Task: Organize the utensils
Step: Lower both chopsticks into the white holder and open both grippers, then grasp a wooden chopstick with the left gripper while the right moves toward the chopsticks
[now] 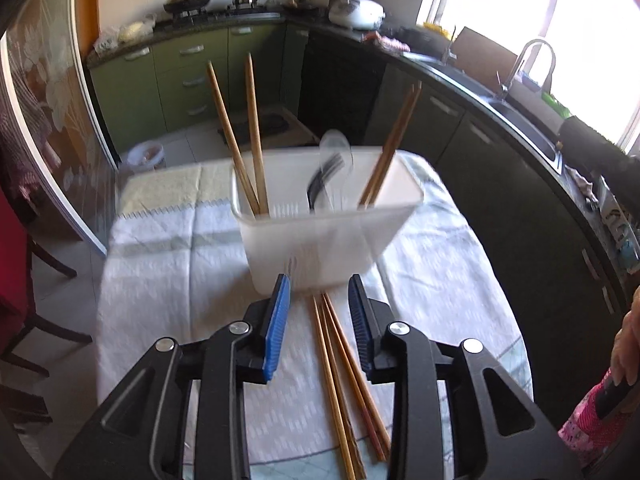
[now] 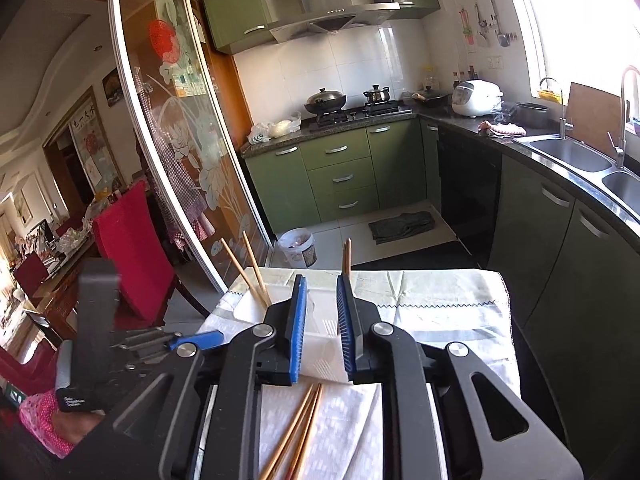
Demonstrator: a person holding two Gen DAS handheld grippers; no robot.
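A white plastic utensil holder (image 1: 320, 236) stands on the cloth-covered table (image 1: 160, 264). It holds two wooden chopsticks (image 1: 244, 136) at its left, two more (image 1: 394, 140) at its right, and a black fork and clear spoon (image 1: 332, 168) in the middle. Several loose chopsticks (image 1: 344, 380) lie on the cloth between my left gripper's fingers. My left gripper (image 1: 320, 292) is open and empty, just before the holder. My right gripper (image 2: 322, 292) is open and empty, above the holder (image 2: 320, 340), with loose chopsticks (image 2: 296, 432) below it. The left gripper's body (image 2: 100, 320) shows at the left.
A red-covered chair (image 2: 132, 248) stands left of the table. A glass sliding door (image 2: 180, 160) is behind it. Green kitchen cabinets (image 2: 340, 176) and a counter with a sink (image 2: 572, 156) run along the back and right. A bin (image 2: 298, 248) stands on the floor beyond the table.
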